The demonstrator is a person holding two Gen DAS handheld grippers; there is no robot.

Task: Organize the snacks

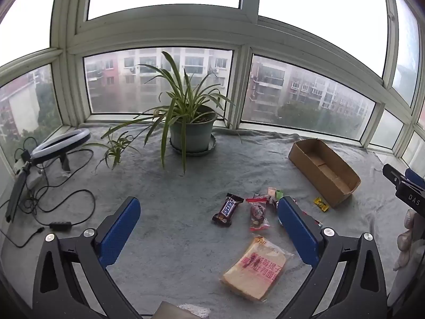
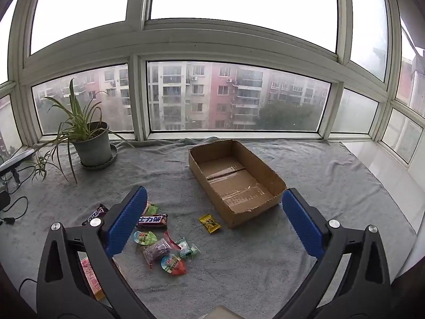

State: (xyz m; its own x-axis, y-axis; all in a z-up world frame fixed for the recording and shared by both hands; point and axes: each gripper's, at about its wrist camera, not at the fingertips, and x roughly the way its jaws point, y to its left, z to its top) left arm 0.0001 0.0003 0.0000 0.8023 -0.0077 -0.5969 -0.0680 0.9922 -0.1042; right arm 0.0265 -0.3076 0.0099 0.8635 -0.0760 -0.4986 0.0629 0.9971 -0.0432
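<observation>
An open, empty cardboard box [image 2: 236,180] lies on the grey cloth; it also shows in the left wrist view [image 1: 322,170]. Snacks lie loose on the cloth: a Snickers bar [image 1: 228,209], a red-ended packet [image 1: 257,214], a bagged toast slice [image 1: 256,268], a yellow candy [image 2: 209,223], a second chocolate bar [image 2: 152,220], jelly cups [image 2: 144,238] and small packets [image 2: 159,250]. My left gripper [image 1: 208,228] is open and empty above the snacks. My right gripper [image 2: 213,220] is open and empty between the snack pile and the box.
A potted spider plant [image 1: 191,127] stands by the window. A ring light [image 1: 61,143] with cables [image 1: 66,207] lies at the far left. Bare white sill [image 2: 385,167] lies right of the cloth. Window frames close the back.
</observation>
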